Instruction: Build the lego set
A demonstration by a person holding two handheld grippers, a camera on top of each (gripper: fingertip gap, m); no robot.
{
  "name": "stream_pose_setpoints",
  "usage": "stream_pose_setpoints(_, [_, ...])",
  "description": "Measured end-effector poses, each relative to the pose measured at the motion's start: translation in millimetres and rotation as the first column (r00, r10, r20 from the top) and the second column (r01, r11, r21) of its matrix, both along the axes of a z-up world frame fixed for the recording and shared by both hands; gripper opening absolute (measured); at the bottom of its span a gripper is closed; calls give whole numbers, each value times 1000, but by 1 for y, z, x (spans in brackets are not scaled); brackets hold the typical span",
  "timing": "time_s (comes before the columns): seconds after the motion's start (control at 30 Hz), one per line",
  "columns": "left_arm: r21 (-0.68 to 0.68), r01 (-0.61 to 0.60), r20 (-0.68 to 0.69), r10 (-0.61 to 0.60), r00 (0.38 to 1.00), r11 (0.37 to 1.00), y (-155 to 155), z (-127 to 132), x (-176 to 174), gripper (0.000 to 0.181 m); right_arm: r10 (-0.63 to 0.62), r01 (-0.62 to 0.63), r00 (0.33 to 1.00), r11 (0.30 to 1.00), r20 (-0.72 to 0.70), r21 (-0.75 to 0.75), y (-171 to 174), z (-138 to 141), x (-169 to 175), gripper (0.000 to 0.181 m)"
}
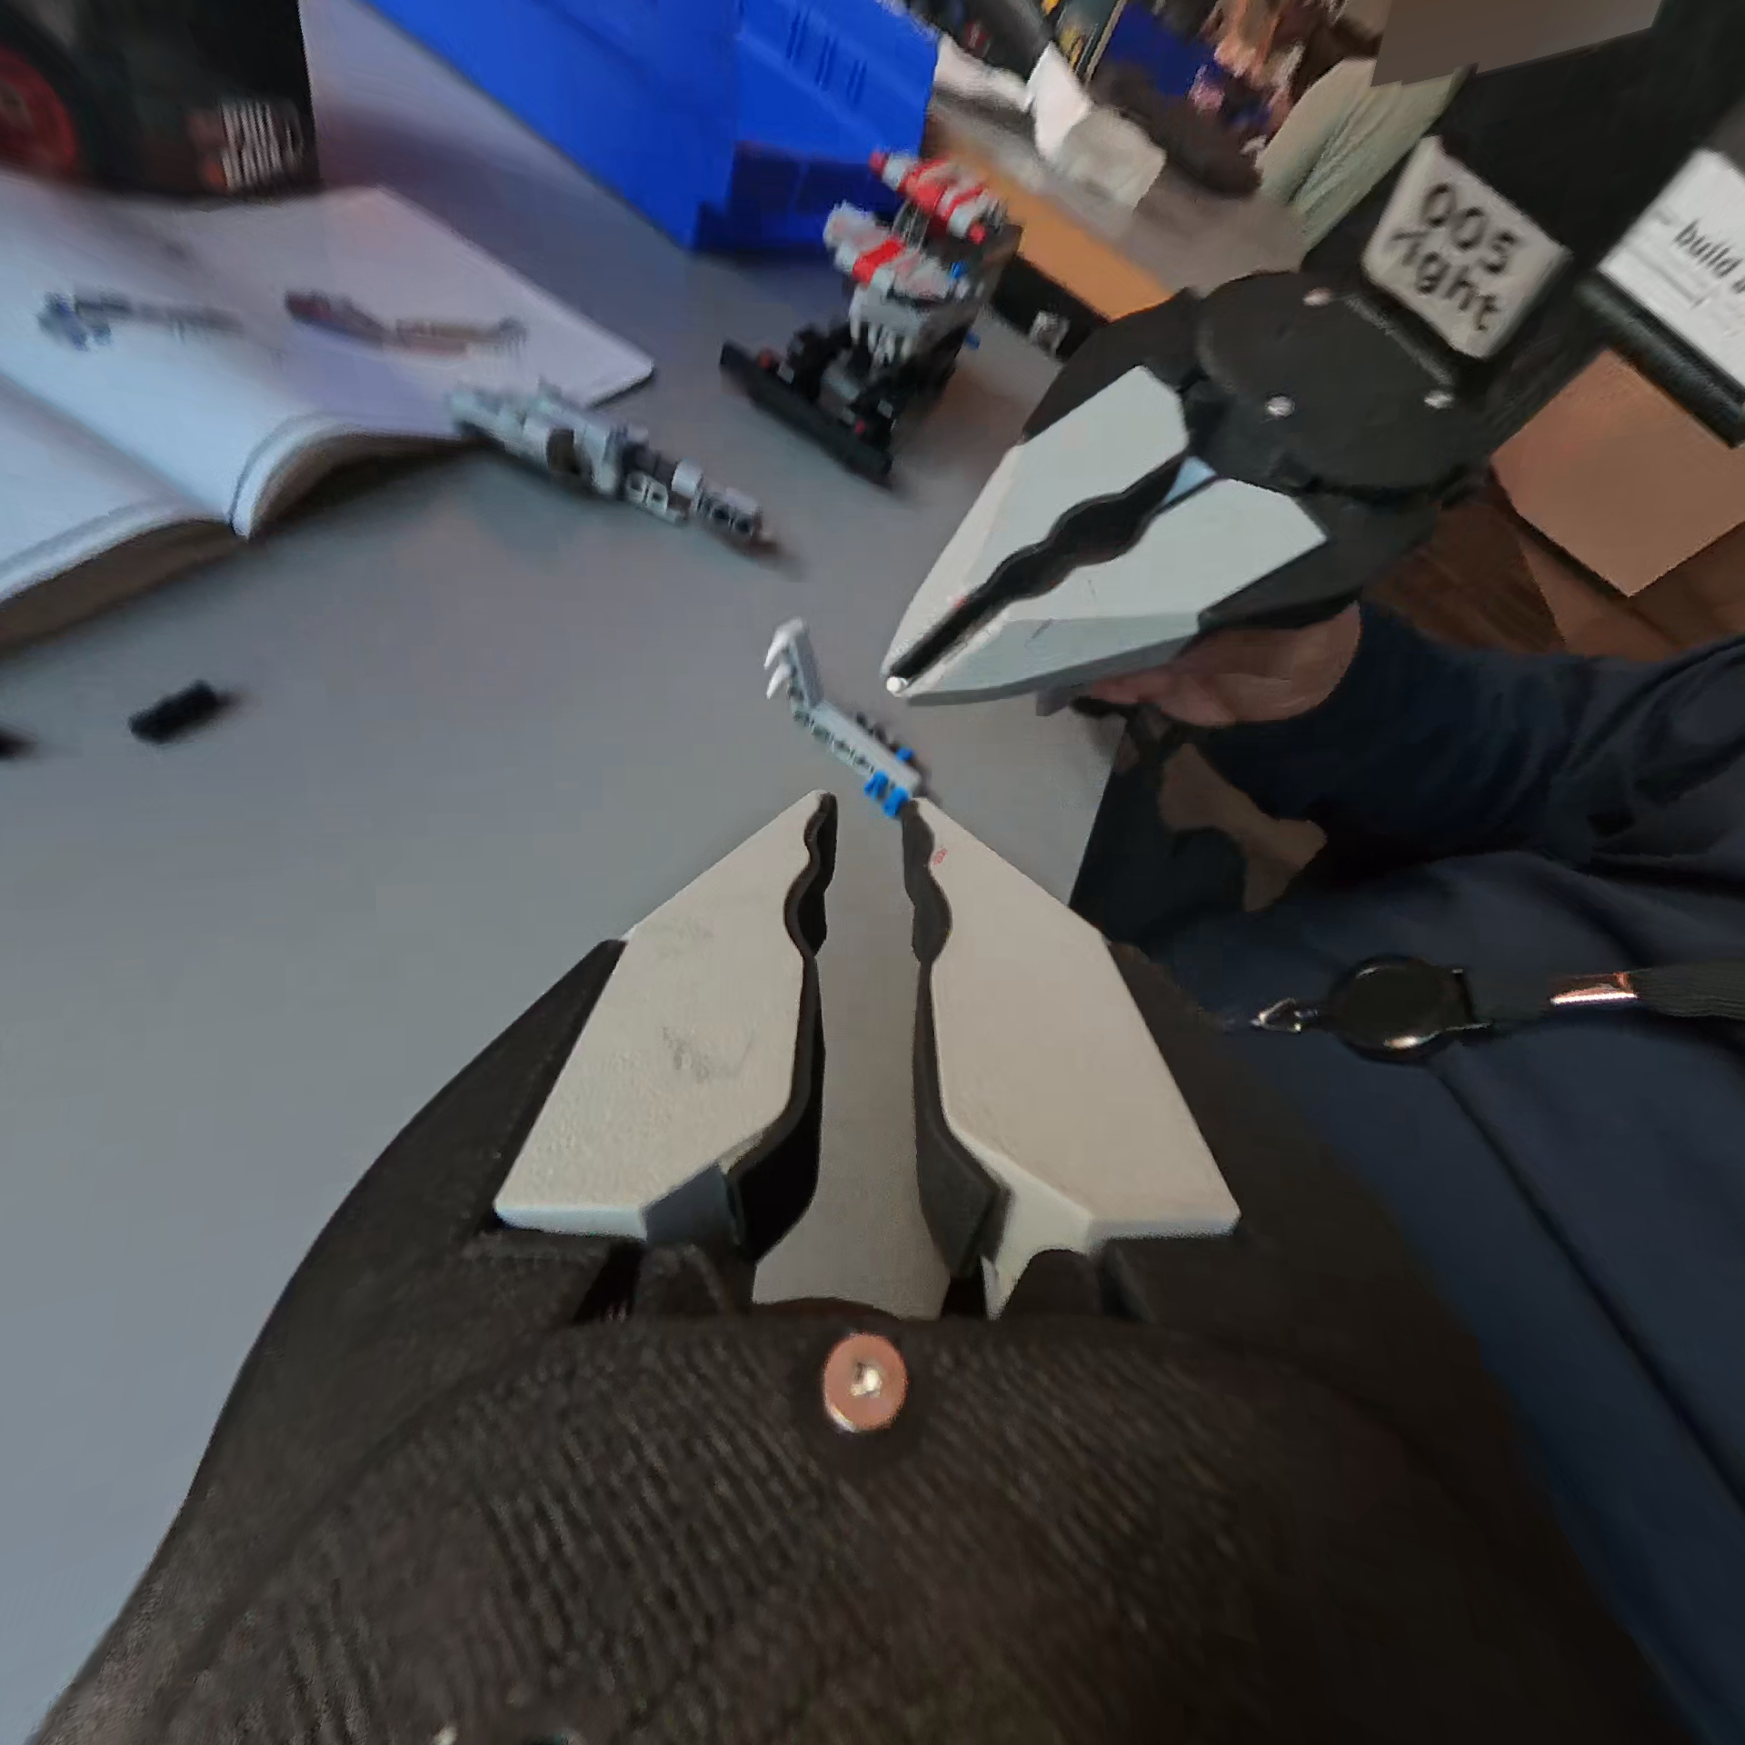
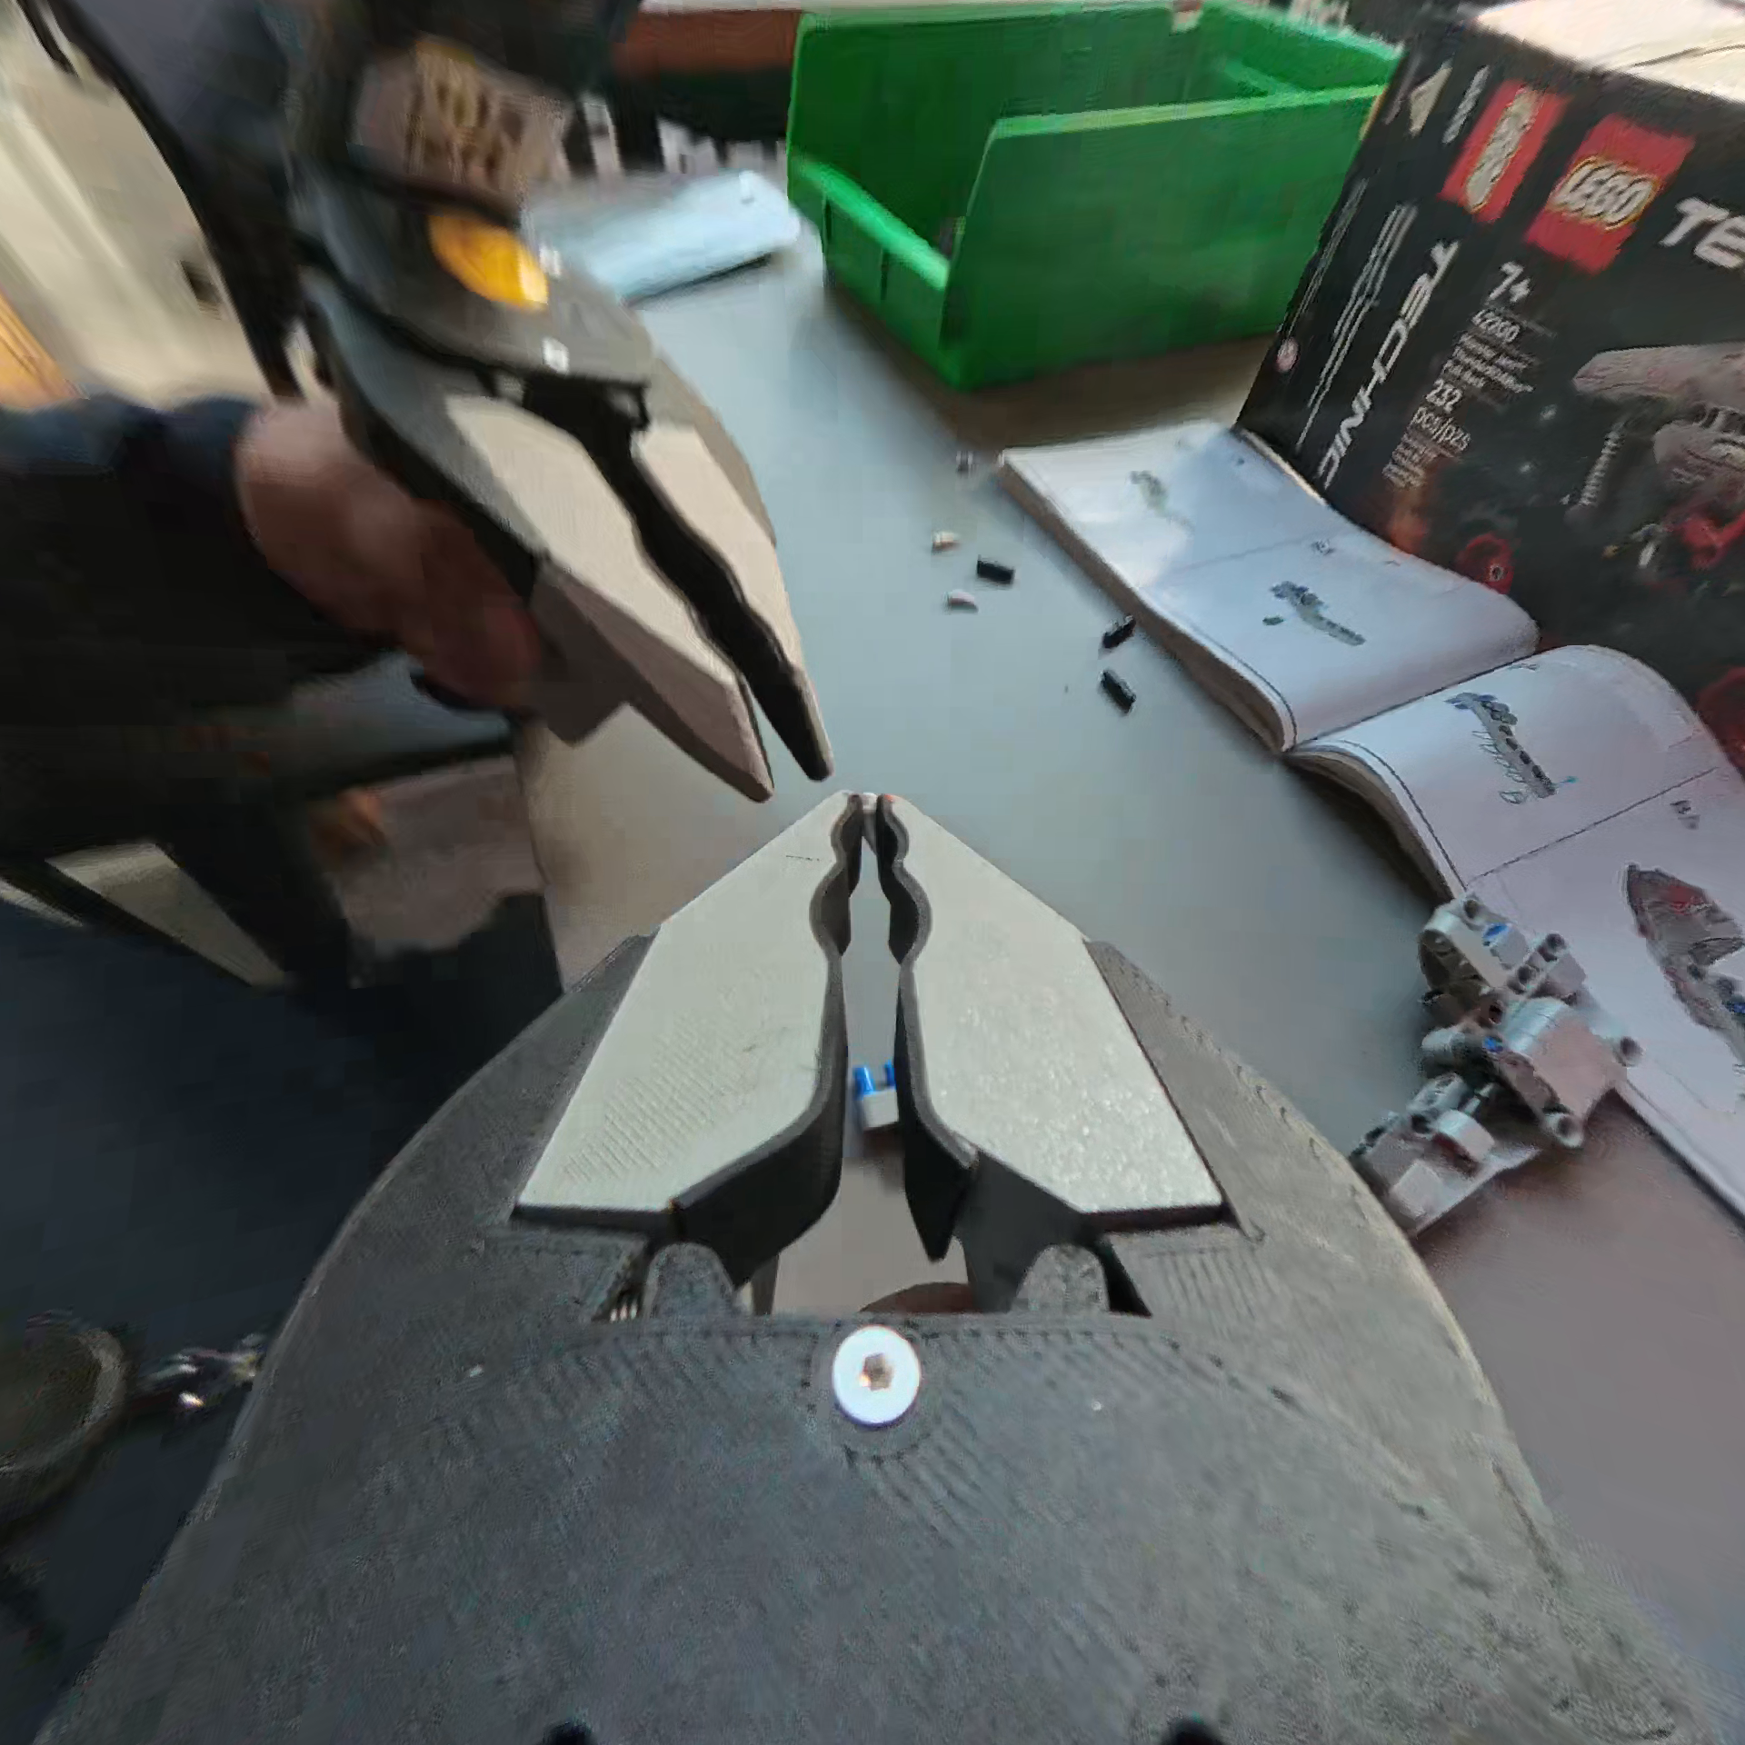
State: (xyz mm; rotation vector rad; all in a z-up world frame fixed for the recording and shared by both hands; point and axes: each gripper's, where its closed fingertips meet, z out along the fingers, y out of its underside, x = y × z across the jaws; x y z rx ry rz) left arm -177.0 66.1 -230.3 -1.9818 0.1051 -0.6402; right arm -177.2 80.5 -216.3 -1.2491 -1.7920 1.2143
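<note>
The open instruction book (image 2: 1322, 604) lies on the grey worktop (image 1: 378, 850), likely to show the steps. The left gripper (image 1: 869, 812), jaws spread, reaches for the small grey lego piece (image 1: 840, 727), whose long side points away. The right gripper (image 2: 870, 803) pinches a tiny white peg (image 1: 893, 682).

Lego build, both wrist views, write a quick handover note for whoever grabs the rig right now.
Left gripper: open, empty, fingers pointed at the small grey beam piece with blue pins lying near the table edge.
Right gripper: shut on a tiny white piece, tips close above that beam.
On the grey table: open instruction booklet, long grey subassembly, black-and-red partial model, loose black pins.
Done: several subassemblies built.
Left: fit the white piece, join the subassemblies.
</note>
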Motion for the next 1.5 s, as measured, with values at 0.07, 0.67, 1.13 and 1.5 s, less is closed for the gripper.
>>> stream_pose_setpoints(0.07, [90, -34, -70, 41, 997, 995, 8, 11, 1, 13, -1, -10, 999, 974, -48, -226, 3, 23, 0, 0])
stream_pose_setpoints(0.67, [273, -181, -102, 215, 971, 945, 37, 65, 6, 13, -25, -79, 992, 620, -120, -781, 14, 63, -6, 0])
stream_pose_setpoints(1.13, [197, -185, 55, 177, 983, 963, 40, 58, 6, 8, -103, -22, 985, 727, -141, -687, 15, 55, -8, 0])
stream_pose_setpoints(1.5, [169, -129, -18, 134, 991, 977, 36, 50, 3, 0, -108, 3, 983, 822, -150, -570, 12, 47, -9, 0])
